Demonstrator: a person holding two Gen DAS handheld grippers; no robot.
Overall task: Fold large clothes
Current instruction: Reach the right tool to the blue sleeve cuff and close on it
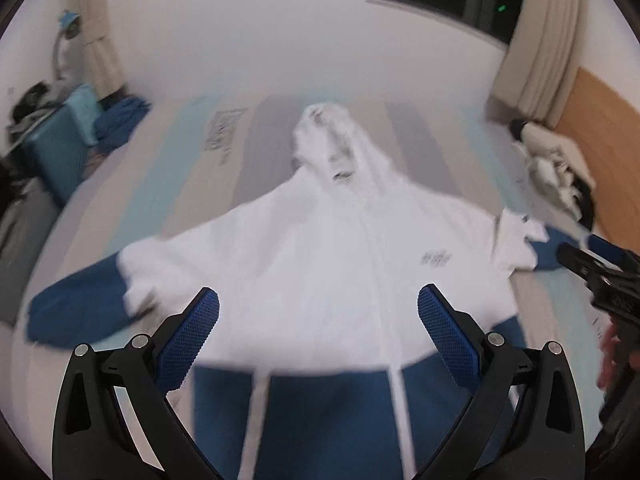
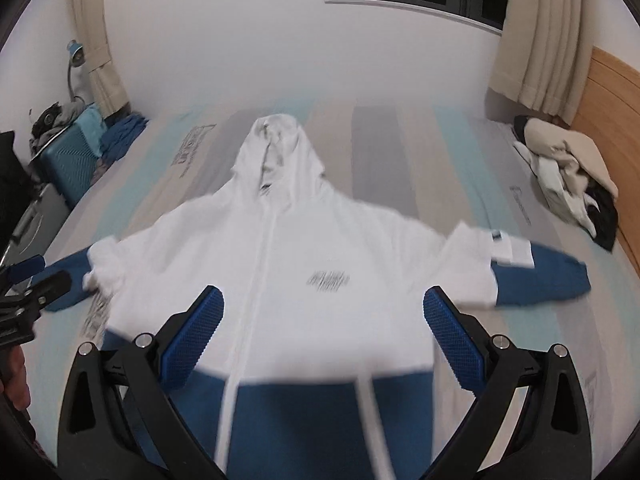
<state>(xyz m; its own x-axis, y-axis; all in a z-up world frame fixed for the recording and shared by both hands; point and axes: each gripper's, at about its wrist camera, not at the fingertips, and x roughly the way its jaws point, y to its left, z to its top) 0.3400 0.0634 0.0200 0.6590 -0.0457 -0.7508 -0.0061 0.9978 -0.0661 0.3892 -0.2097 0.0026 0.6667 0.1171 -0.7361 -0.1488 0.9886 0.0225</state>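
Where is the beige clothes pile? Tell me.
In both views the clothes pile lies at the bed's far right edge, against the wooden headboard, beyond the hoodie's sleeve.

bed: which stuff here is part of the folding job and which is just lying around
Part of the job:
- white and blue hoodie, spread flat, sleeves out
- left gripper, open
- right gripper, open
- striped bed it lies on

Just lying about:
- pile of clothes by the headboard
- teal suitcase
- blue cloth beside it
- desk lamp
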